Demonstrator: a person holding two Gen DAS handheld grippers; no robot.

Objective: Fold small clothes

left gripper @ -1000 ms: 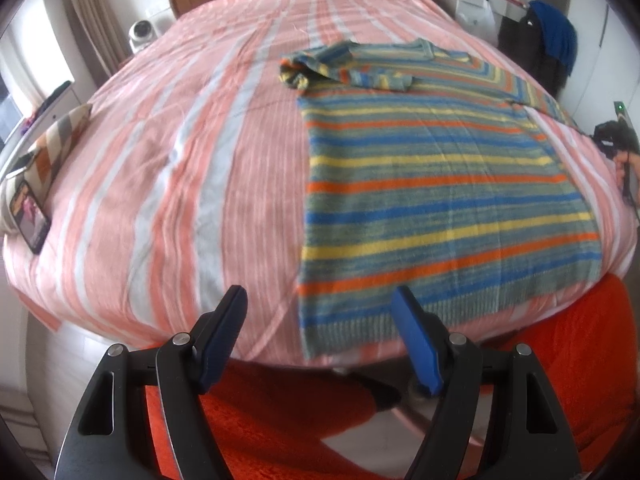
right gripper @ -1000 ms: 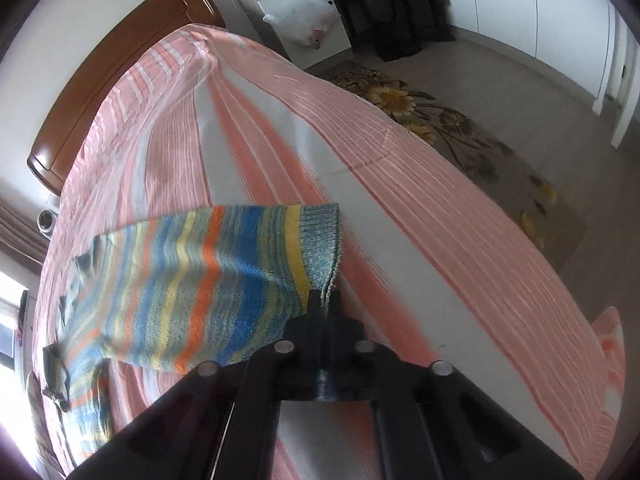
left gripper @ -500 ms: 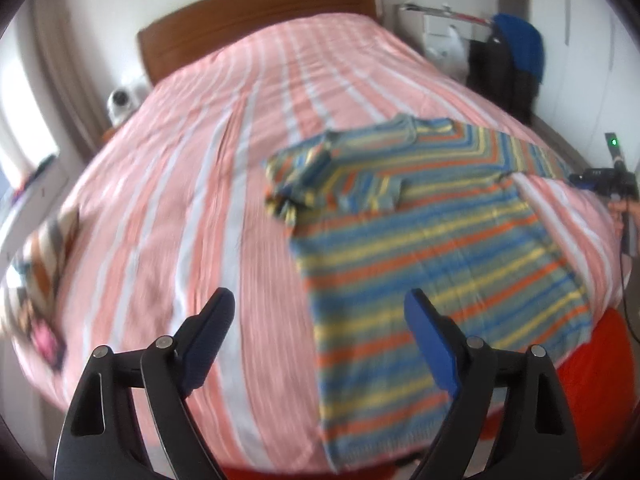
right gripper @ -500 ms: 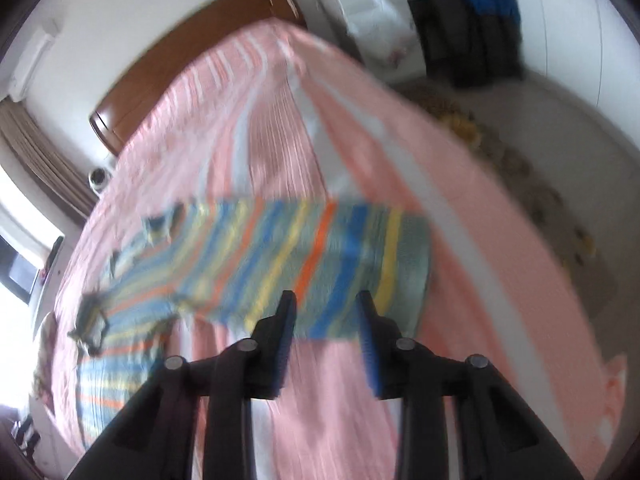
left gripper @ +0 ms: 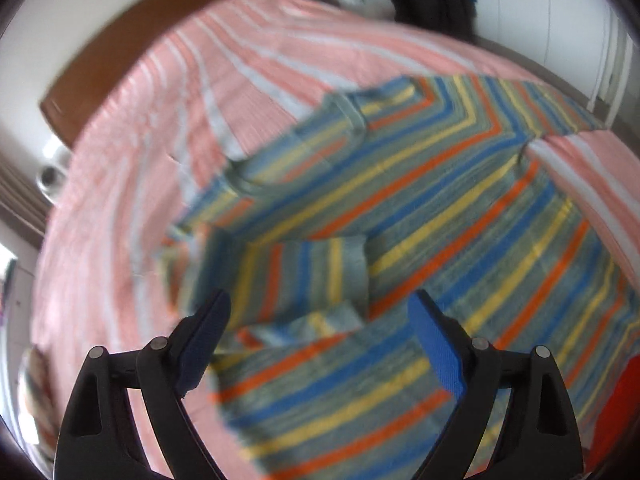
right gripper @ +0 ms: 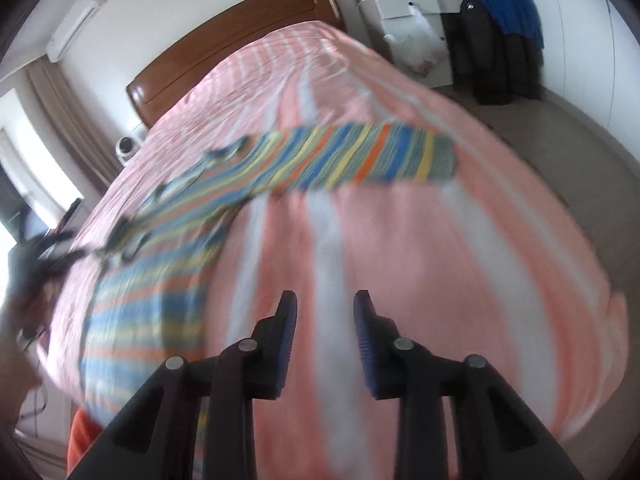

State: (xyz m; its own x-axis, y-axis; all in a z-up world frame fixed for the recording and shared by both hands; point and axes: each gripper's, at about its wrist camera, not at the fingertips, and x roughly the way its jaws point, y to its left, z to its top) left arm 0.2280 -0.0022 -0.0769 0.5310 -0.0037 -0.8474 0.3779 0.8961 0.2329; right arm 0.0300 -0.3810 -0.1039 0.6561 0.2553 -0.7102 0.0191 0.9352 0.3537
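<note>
A small sweater [left gripper: 460, 216] with blue, yellow and orange stripes lies flat on the pink striped bed [left gripper: 248, 80]. One sleeve [left gripper: 304, 276] is folded across its chest. My left gripper [left gripper: 320, 332] hovers just over that folded sleeve with its jaws opening wide; the pads press on nothing. In the right wrist view the other sleeve [right gripper: 360, 160] stretches out flat to the right, away from the body [right gripper: 160, 280]. My right gripper [right gripper: 326, 320] hangs open above bare bedcover, well short of that sleeve, with nothing between its fingers.
A brown headboard [right gripper: 240, 40] closes the far end of the bed. A white cabinet with a plastic bag [right gripper: 412, 28] and dark coats under a blue garment [right gripper: 500, 40] stand at the far right. Orange fabric [left gripper: 616, 400] shows at the near bed edge. Floor [right gripper: 580, 128] lies right of the bed.
My right gripper let go of the sleeve cuff, opened and drew back; the sleeve now lies flat. My left gripper travelled from the hem up over the sweater to the folded sleeve.
</note>
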